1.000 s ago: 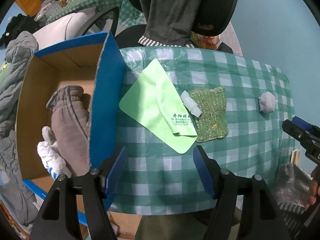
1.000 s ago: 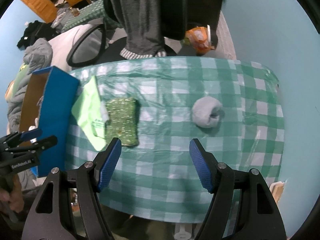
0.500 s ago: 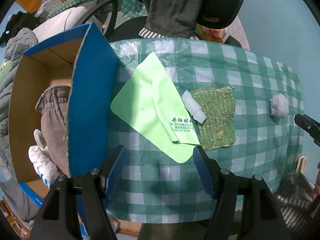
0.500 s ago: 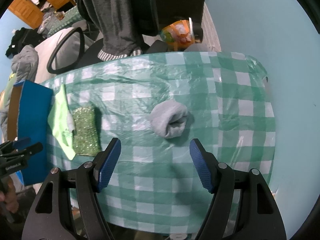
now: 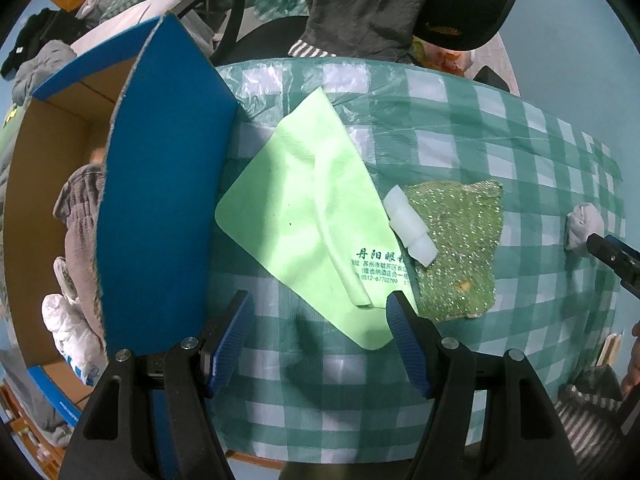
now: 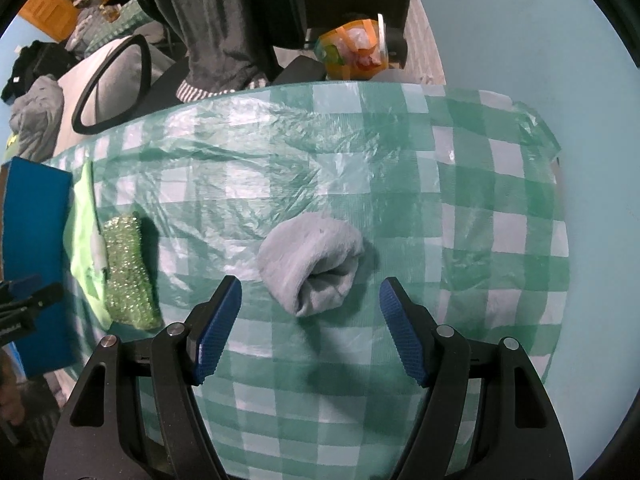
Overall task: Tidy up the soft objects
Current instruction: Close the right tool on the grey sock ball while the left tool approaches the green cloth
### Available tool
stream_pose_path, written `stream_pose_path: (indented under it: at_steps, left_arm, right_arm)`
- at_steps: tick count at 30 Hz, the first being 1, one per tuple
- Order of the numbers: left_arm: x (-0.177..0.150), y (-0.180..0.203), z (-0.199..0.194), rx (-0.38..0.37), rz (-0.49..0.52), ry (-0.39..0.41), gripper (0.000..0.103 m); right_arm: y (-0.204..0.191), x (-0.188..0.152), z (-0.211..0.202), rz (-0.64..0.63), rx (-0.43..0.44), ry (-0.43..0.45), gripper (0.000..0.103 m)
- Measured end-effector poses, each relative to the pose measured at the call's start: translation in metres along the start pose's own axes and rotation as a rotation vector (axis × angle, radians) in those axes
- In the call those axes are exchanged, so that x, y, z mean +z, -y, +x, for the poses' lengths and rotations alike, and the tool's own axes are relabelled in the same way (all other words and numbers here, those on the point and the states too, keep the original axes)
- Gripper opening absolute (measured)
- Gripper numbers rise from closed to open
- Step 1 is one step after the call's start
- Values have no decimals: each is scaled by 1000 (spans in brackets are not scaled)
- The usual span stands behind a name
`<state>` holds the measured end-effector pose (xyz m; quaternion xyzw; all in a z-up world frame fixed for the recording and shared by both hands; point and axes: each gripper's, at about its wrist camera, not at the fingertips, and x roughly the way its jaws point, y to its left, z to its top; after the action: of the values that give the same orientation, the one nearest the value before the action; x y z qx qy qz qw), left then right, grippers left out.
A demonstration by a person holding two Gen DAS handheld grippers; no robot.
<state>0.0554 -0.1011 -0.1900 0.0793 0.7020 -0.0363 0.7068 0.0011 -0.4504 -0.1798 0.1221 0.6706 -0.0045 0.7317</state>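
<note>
A: Where is the right gripper?

B: It hovers above the bench, its jaws spread wide with nothing between the pads. The rolled grey sock lies on the checked cover just beyond the fingertips, roughly centred in the gap and touching neither finger.

A: And the left gripper?

B: Also wide open and empty. The near corner of the light green cloth lies between its fingertips, close to the right one. I can't tell whether the pad touches it.

A: What else lies around that cloth?

B: A small white plastic piece rests across its right edge, overlapping the glittery green scrubbing pad just to the right. The sock sits far right on the bench, well apart, with the other gripper's tip beside it.

A: And the box?

B: The blue cardboard box stands at the bench's left edge, its wall just beside the cloth. Inside are a grey-brown garment and something white.
</note>
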Motion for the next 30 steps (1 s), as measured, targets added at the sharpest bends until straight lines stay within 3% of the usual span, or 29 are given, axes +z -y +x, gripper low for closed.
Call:
stream_pose_path:
  at_steps: [8,20,25,30]
  left_arm:
    - [6,-6,14,-1,-36,-25,77]
    - [14,-8,24,-12,-55,-54,79]
    - [17,-8,29,-9,-49,-62,79]
    - [19,-8,31,-8,-44,-65,79]
  right_arm:
    - [1,5,20,-15,-30,-29,72]
    - [-10,8,31,-58,-63,-27,69]
    - [-10,10,28,-62,-74,-15,44]
    - [-13,8,21,-53,-53,-9,37]
